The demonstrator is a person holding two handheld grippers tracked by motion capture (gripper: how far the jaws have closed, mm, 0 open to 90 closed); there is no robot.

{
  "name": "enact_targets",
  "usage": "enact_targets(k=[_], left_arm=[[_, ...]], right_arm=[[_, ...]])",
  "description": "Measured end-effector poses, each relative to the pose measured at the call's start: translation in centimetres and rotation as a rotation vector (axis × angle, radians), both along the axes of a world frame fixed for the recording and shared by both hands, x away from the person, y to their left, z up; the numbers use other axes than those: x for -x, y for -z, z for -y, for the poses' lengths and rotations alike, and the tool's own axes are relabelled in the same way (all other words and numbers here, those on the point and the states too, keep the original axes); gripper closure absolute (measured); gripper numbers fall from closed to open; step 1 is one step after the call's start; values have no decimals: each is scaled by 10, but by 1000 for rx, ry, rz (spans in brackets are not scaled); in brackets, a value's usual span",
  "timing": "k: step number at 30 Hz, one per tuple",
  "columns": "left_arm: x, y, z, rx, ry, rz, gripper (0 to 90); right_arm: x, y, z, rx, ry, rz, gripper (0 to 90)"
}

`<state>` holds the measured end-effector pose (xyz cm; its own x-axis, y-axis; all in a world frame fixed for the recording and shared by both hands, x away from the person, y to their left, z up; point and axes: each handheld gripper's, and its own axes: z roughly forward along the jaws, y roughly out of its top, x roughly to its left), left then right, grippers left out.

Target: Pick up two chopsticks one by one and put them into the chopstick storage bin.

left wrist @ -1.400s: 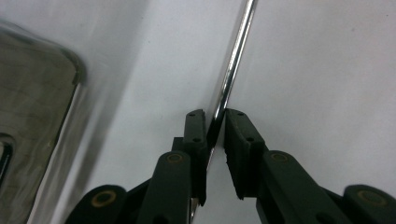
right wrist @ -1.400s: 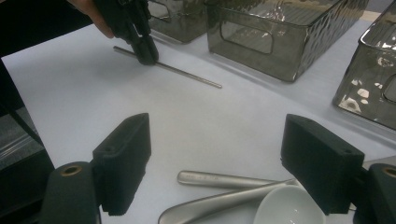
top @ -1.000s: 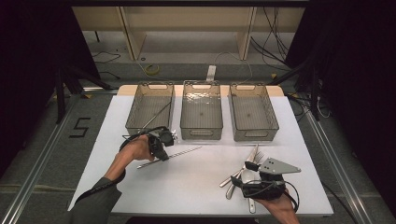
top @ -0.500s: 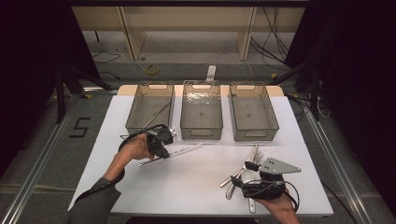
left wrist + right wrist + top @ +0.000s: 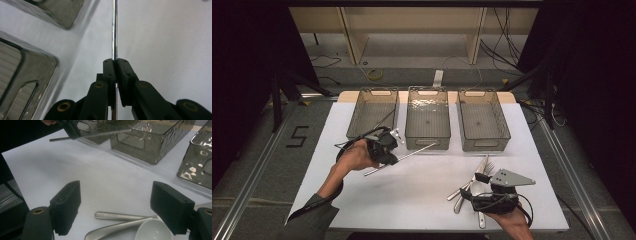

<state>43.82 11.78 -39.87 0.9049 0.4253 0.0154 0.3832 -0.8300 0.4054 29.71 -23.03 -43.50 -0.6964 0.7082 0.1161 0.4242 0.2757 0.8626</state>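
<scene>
Left gripper fingers clamp thin polished steel rod near one end; long overhang may pivot, slip. Right gripper fingers spread wide, empty, above cutlery pile.

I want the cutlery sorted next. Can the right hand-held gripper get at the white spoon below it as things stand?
Probably yes. The right hand-held gripper has its jaws wide open, with the white spoon low between them and bare table ahead. Two metal handles lie against the spoon and might get pinched too.
</scene>
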Motion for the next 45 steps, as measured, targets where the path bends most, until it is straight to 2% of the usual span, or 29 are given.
enact_targets(k=[10, 14, 16, 22, 28, 31, 37, 45], left_arm=[[-6, -17, -17, 134, -139, 55, 847], [-9, -22, -20, 163, -168, 67, 848], [-12, -25, -22, 161, -174, 72, 847], [-22, -32, -31, 192, -245, 118, 848], [-34, -43, -41, 227, -301, 139, 848], [-40, -47, -45, 231, -326, 163, 847], [-53, -53, -54, 239, -377, 180, 847], [-73, -53, -66, 236, -440, 168, 847]], right_arm=[[0, 0, 0, 2, 2, -2, 255], [0, 0, 0, 0, 5, -2, 254], [0, 1, 0, 1, 6, -5, 254], [0, 1, 0, -4, 4, -5, 254], [0, 0, 0, -2, 3, -6, 254], [0, 1, 0, -2, 3, -5, 254], [0, 1, 1, -4, 3, -5, 254], [0, 1, 1, -7, 5, -7, 254]])
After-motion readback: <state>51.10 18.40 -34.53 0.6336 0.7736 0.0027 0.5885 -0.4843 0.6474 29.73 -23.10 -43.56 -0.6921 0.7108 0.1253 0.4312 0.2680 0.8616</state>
